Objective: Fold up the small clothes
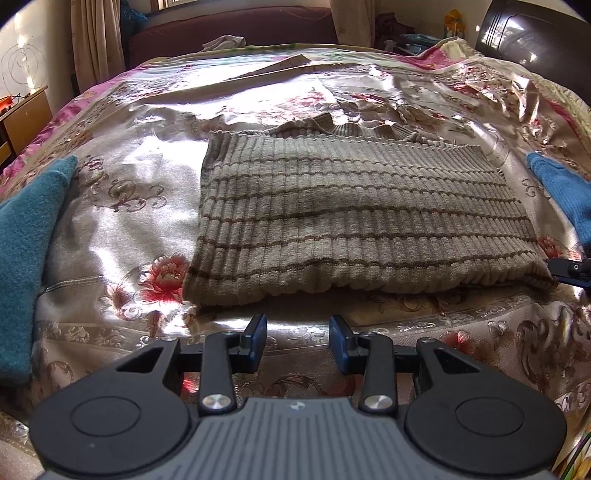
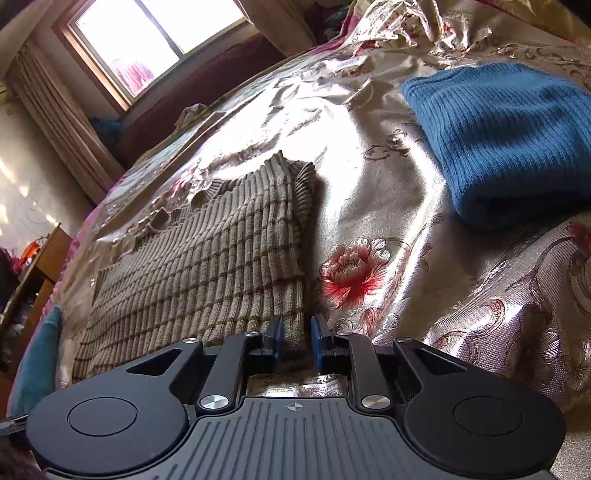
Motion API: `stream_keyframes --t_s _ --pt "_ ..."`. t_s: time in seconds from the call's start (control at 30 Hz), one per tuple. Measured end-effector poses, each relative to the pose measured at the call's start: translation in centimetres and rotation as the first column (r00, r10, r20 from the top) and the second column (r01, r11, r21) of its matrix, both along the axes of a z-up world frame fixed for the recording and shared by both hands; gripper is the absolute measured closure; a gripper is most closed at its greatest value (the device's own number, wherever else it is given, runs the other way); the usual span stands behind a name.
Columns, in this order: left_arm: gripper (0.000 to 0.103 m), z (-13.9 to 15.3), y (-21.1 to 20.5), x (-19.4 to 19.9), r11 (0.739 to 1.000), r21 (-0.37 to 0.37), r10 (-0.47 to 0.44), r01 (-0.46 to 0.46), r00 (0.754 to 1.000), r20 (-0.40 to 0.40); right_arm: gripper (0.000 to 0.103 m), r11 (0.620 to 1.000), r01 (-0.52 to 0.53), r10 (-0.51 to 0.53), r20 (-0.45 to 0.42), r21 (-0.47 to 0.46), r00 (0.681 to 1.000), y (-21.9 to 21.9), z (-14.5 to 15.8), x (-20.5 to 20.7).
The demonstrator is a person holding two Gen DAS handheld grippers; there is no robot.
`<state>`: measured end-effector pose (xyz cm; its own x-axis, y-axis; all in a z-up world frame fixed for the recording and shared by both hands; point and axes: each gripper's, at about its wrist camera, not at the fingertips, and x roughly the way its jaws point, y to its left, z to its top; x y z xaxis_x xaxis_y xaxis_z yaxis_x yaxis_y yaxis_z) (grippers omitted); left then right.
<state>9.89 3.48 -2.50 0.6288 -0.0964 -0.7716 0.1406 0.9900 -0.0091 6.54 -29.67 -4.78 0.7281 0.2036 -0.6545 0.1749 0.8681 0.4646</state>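
1. A beige ribbed sweater (image 1: 354, 218) with thin brown stripes lies folded into a rough rectangle on the bed (image 1: 147, 173), which is covered by a shiny floral bedspread in cream, gold and pink.
2. The sweater's collar and cuffs (ribbed, same beige) show at its far edge in the left wrist view; its near folded edge faces the camera.
3. The left gripper (image 1: 297, 341) hovers just short of that near edge, over bare bedspread. Its blue-padded fingers (image 1: 258, 332) stand apart with nothing between them.
4. The right gripper (image 2: 297, 341) is at the sweater's near right corner. Its fingers (image 2: 275, 338) are drawn close together with the corner's thick folded knit between them, the pads pressing on the fabric.
5. From the left wrist view, the tip of the right gripper appears at the right edge, touching the sweater's corner.
6. A blue knit garment (image 2: 517, 147) lies folded on the bed to the right of the sweater, well apart from it.
7. A teal cloth (image 1: 26, 251) lies at the bed's left side.
8. Beyond the bed are a window (image 2: 147, 40) with curtains and a dark red couch (image 1: 229, 33).
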Motion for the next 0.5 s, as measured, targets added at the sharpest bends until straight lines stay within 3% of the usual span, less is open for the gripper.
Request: stream_keyframes --t_s 0.5 --pt "0.061 0.11 -0.47 0.18 0.999 -0.030 -0.022 0.022 1.000 -0.001 0.085 1.000 0.003 -0.003 -0.002 0.002 1.000 0.15 -0.15 0.07"
